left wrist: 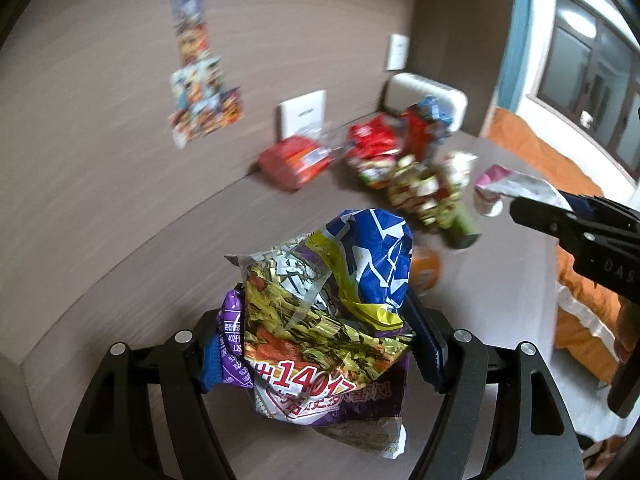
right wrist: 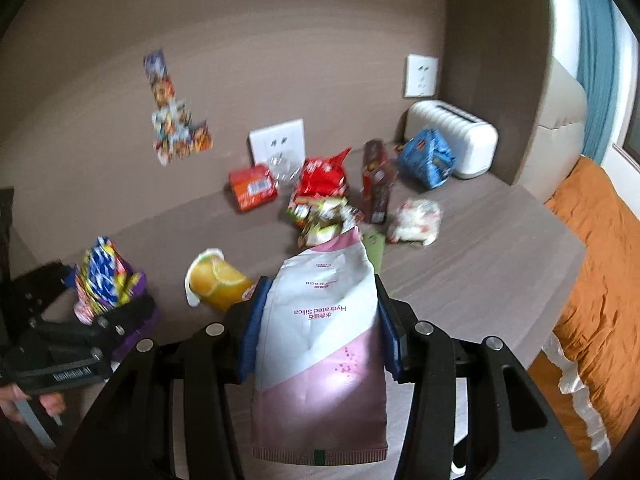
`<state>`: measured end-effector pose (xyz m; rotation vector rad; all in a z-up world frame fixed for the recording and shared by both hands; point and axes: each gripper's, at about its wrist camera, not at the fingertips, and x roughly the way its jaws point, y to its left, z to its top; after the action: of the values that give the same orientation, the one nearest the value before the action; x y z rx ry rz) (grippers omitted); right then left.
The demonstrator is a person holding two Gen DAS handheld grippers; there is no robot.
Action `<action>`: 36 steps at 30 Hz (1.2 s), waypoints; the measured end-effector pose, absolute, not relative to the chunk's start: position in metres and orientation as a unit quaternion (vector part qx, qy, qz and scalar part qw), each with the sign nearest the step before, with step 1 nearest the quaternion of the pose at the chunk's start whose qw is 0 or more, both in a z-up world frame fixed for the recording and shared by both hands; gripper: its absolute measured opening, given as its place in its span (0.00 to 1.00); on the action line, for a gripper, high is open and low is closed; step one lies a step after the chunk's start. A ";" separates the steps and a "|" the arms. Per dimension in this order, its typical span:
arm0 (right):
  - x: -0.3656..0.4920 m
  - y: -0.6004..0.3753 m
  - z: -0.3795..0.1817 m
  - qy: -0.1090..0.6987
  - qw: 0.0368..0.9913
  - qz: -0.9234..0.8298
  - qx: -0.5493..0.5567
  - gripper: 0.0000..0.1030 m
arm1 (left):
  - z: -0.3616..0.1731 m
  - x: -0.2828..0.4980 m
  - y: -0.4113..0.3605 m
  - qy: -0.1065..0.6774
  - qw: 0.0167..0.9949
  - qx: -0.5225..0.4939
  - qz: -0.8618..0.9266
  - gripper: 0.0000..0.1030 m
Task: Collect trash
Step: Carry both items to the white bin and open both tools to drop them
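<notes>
My left gripper (left wrist: 320,320) is shut on a crumpled snack bag (left wrist: 332,304), purple, yellow and blue, held above the table. It also shows in the right wrist view (right wrist: 106,280) at the left. My right gripper (right wrist: 320,300) is shut on a flattened white and pink toothpaste tube (right wrist: 324,344). It shows in the left wrist view (left wrist: 516,188) at the right. More trash lies on the brown table (right wrist: 480,264): an orange juice pouch (right wrist: 216,280), a red box (right wrist: 253,187), a red bag (right wrist: 322,178), a blue bag (right wrist: 428,158), a dark carton (right wrist: 376,184) and a white wrapper (right wrist: 416,220).
A white toaster (right wrist: 456,140) stands at the back right of the table, by the wall. Wall sockets (right wrist: 277,144) and stickers (right wrist: 172,120) are on the brown wall. A bed with an orange cover (right wrist: 600,260) lies to the right of the table.
</notes>
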<state>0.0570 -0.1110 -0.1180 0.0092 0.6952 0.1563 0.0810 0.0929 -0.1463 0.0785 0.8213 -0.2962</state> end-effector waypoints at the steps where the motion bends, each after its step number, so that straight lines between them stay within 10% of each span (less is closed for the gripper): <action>1: 0.054 -0.116 -0.114 0.334 0.940 0.072 0.008 0.48 | -0.141 0.080 0.085 0.393 0.905 0.038 -0.156 0.70; 18: -0.053 -0.303 -0.118 0.313 0.936 -0.139 0.081 0.48 | -0.147 0.040 -0.167 0.369 0.826 0.147 -0.399 0.70; 36: -0.054 -0.473 -0.359 0.396 0.895 -0.148 0.141 0.48 | -0.401 0.036 -0.411 0.462 0.704 0.237 -0.484 0.71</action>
<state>-0.0545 -0.4731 -0.3593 0.2920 0.8214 -0.3076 0.0362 -0.4114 -0.4014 0.5264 1.0285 -1.0761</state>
